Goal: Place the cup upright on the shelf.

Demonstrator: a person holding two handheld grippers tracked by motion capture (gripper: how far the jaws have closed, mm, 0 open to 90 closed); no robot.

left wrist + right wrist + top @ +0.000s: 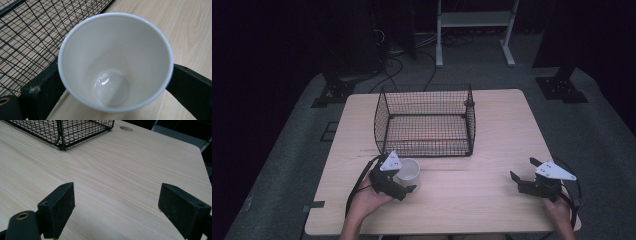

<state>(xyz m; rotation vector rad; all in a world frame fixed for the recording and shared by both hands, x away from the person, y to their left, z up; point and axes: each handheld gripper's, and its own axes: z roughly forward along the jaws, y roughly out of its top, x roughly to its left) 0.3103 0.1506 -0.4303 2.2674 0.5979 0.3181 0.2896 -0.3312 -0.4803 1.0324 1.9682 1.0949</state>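
— Where is the white cup (408,171) now?
— It stands on the table (472,195), just in front of the wire basket (426,120). The left gripper (404,182) has its jaws around the cup, one on each side, touching it.
— And the right gripper (524,175)?
— Its jaws are wide apart, holding nothing, above bare wood.

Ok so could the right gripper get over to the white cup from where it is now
Probably yes. Bare table lies between the right gripper, whose jaws stand open, and the white cup. But the left gripper already has its jaws on either side of the cup, so one side is taken.
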